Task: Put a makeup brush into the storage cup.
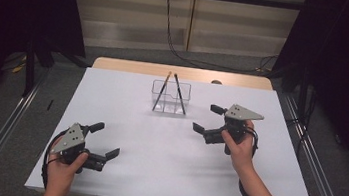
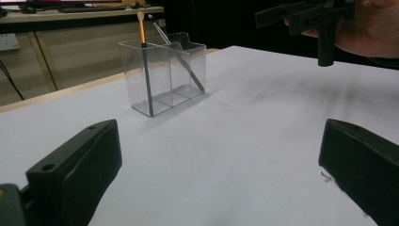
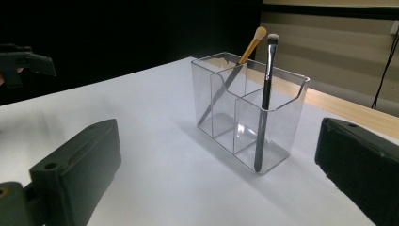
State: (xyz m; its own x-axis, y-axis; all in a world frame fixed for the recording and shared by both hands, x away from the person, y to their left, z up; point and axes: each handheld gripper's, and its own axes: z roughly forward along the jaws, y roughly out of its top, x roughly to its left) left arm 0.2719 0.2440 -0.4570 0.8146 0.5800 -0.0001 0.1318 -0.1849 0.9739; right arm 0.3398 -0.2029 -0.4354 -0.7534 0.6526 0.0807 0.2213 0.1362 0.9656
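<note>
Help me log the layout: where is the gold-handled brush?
In the high view, the gold-handled brush leans in the left compartment of the clear organizer, far-centre on the table, beside the black brush.

Each hand carries a black two-jaw gripper: the left gripper (image 1: 105, 142) and the right gripper (image 1: 208, 118) both wear a grey three-cornered plate dotted with small dark screws. Their blocky black jaws have round holes. A black cable trails from each. Forearms are bare.
</note>
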